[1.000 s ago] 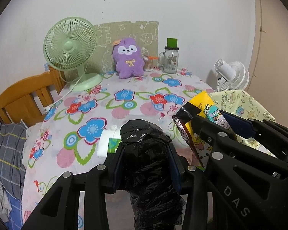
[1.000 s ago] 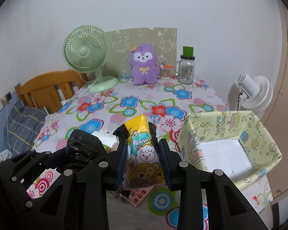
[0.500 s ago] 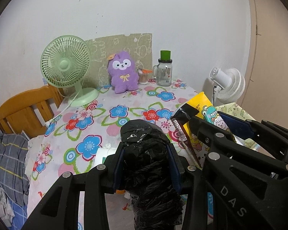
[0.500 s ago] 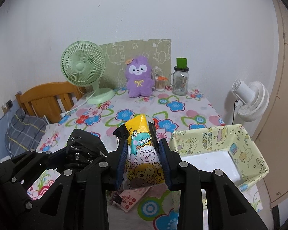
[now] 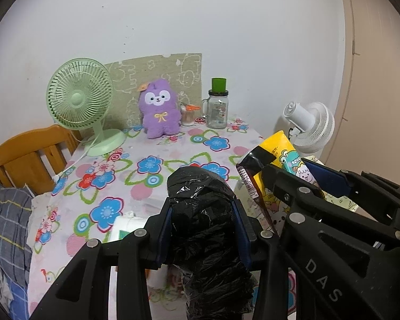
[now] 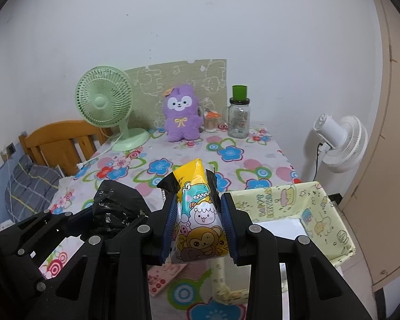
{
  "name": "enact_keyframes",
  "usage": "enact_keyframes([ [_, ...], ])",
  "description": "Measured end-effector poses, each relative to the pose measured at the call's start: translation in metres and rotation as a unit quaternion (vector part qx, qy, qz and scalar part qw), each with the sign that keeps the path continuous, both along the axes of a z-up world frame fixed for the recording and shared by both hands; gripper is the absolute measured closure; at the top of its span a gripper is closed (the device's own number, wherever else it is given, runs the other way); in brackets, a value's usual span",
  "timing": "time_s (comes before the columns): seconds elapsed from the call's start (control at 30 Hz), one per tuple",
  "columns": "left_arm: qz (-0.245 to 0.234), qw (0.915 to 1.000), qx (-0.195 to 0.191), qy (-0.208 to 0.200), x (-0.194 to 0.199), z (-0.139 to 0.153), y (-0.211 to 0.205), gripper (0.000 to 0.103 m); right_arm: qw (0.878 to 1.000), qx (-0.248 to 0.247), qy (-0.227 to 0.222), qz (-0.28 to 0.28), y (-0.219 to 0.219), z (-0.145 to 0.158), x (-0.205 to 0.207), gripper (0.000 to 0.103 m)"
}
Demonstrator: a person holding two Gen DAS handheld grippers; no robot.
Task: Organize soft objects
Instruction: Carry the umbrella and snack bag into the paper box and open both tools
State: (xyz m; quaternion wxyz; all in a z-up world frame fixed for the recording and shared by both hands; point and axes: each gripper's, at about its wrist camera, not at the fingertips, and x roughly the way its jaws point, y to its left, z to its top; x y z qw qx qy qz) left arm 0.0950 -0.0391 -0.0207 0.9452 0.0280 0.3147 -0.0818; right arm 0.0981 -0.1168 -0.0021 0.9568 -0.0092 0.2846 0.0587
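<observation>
My left gripper (image 5: 202, 226) is shut on a crumpled black plastic bag (image 5: 200, 208), held above the flowered table (image 5: 146, 165). My right gripper (image 6: 200, 221) is shut on a yellow cartoon snack packet (image 6: 200, 213), held just left of the yellow-green patterned box (image 6: 314, 224). The packet (image 5: 277, 157) and right gripper show at right in the left wrist view; the black bag (image 6: 114, 208) and left gripper show at left in the right wrist view. A purple plush toy (image 6: 181, 114) sits at the table's back.
A green desk fan (image 6: 106, 106), a glass jar with a green lid (image 6: 238, 117) and a small cup (image 6: 210, 120) stand at the back. A white fan (image 6: 338, 144) stands right of the table, a wooden chair (image 6: 58, 144) left. A white packet (image 5: 125, 229) lies below my left gripper.
Both grippers have risen and pulled back from the table with their loads; the table and the box now lie lower and farther away.
</observation>
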Motion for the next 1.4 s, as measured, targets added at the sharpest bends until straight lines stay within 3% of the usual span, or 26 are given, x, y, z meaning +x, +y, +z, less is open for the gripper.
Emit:
enact_keyframes([
  [1.4,-0.031,0.9994,0.008,0.011,0.056,-0.013,-0.104,0.059,0.999,0.003,0.016,-0.049,-0.118,-0.010,0.052,0.066],
])
